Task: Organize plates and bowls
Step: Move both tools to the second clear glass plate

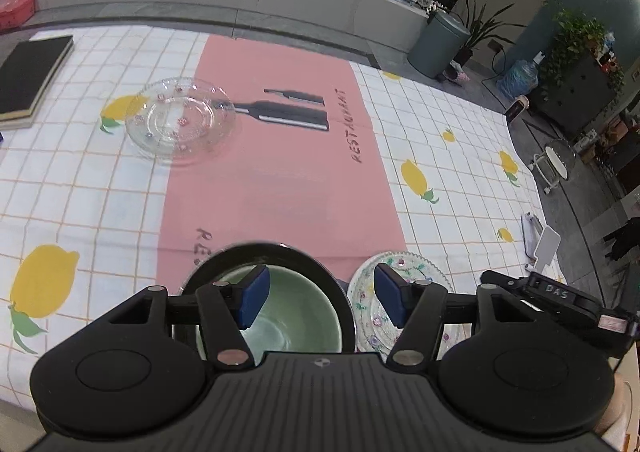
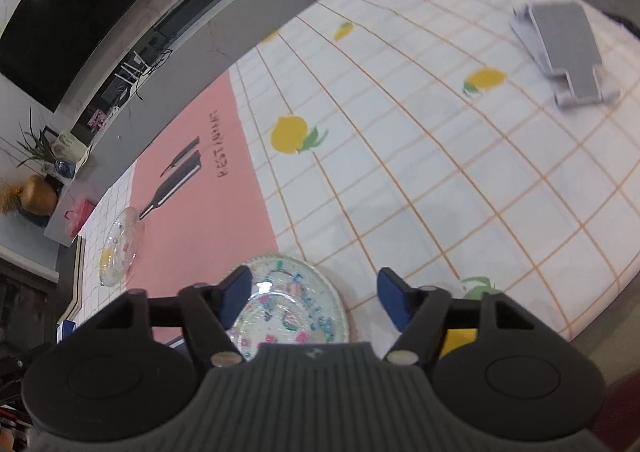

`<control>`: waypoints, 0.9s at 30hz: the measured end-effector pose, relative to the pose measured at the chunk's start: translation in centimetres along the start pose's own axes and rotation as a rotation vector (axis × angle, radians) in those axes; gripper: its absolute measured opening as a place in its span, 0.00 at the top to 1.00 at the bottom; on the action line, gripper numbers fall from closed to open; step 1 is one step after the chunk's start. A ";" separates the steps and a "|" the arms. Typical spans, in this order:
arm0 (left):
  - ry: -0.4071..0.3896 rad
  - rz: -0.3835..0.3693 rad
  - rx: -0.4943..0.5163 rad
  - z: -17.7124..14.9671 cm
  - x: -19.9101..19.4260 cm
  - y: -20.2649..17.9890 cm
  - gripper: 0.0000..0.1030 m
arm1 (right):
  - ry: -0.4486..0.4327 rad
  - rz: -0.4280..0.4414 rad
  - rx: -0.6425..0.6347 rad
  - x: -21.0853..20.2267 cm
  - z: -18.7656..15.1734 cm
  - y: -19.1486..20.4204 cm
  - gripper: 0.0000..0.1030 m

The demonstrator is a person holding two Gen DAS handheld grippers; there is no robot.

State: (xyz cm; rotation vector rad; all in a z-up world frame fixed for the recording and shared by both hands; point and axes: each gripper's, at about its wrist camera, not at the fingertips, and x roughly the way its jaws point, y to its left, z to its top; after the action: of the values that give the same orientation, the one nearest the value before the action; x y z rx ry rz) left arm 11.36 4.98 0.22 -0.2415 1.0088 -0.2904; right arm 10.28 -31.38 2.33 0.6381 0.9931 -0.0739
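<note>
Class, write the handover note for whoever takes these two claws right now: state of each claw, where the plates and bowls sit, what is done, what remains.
Left claw: open, empty, above the green bowl, which sits inside a dark-rimmed dish.
Right claw: open, empty, over the floral glass plate lying flat on the lemon tablecloth.
Clear glass plate: alone at the far side, partly on the pink mat.
Done: bowl nested in the dish, floral plate beside it.
Left: probably bring the clear plate over to the others.

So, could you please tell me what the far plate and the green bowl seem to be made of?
Far plate: likely clear pressed glass, since the tablecloth shows through it and its ridges glint. Green bowl: probably glazed ceramic, opaque with a smooth, softly shiny pale green inside and a dark rim.
</note>
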 end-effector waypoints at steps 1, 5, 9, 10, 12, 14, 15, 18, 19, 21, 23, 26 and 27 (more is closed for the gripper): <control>-0.017 0.016 0.009 0.0 -0.3 0.0 0.29 | -0.002 -0.005 -0.011 -0.3 0.1 0.6 0.25; -0.107 0.089 0.071 0.1 -1.8 -0.5 0.23 | -0.002 -0.027 -0.058 -1.3 0.5 3.0 0.23; -0.150 0.080 0.097 0.4 -3.1 -0.3 0.21 | -0.017 -0.037 -0.120 -1.7 0.9 6.1 0.20; -0.156 0.072 0.091 0.6 -3.2 -0.1 0.20 | -0.017 -0.038 -0.140 -1.7 1.0 7.0 0.18; -0.164 0.075 0.082 0.9 -3.2 0.4 0.20 | -0.018 -0.031 -0.179 -1.3 1.2 9.0 0.14; -0.180 0.100 0.086 1.2 -3.0 0.8 0.20 | -0.015 -0.018 -0.211 -0.6 1.4 10.9 0.12; -0.190 0.113 0.092 1.4 -2.9 1.1 0.20 | -0.011 -0.010 -0.225 -0.1 1.6 11.8 0.12; -0.213 0.148 0.088 2.0 -2.5 2.7 0.20 | 0.011 0.019 -0.260 1.7 2.1 14.4 0.12; -0.218 0.157 0.070 2.3 -2.2 3.4 0.20 | 0.020 0.032 -0.266 2.4 2.3 15.2 0.12; -0.248 0.182 0.007 2.9 -1.7 5.0 0.20 | 0.054 0.056 -0.277 4.3 2.5 16.5 0.12; -0.277 0.186 -0.056 3.6 -0.9 6.8 0.19 | 0.108 0.080 -0.287 6.5 2.7 17.8 0.12; -0.250 0.153 -0.122 4.9 0.8 9.7 0.20 | 0.221 0.113 -0.297 10.4 2.8 19.3 0.12; -0.247 0.125 -0.135 5.1 1.2 10.6 0.22 | 0.255 0.124 -0.293 11.5 2.8 19.6 0.12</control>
State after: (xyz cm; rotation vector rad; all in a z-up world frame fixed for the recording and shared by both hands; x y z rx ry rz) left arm 17.64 14.78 -1.65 -0.3270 0.7953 -0.0757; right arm 25.48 -14.28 3.36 0.4438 1.1806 0.2643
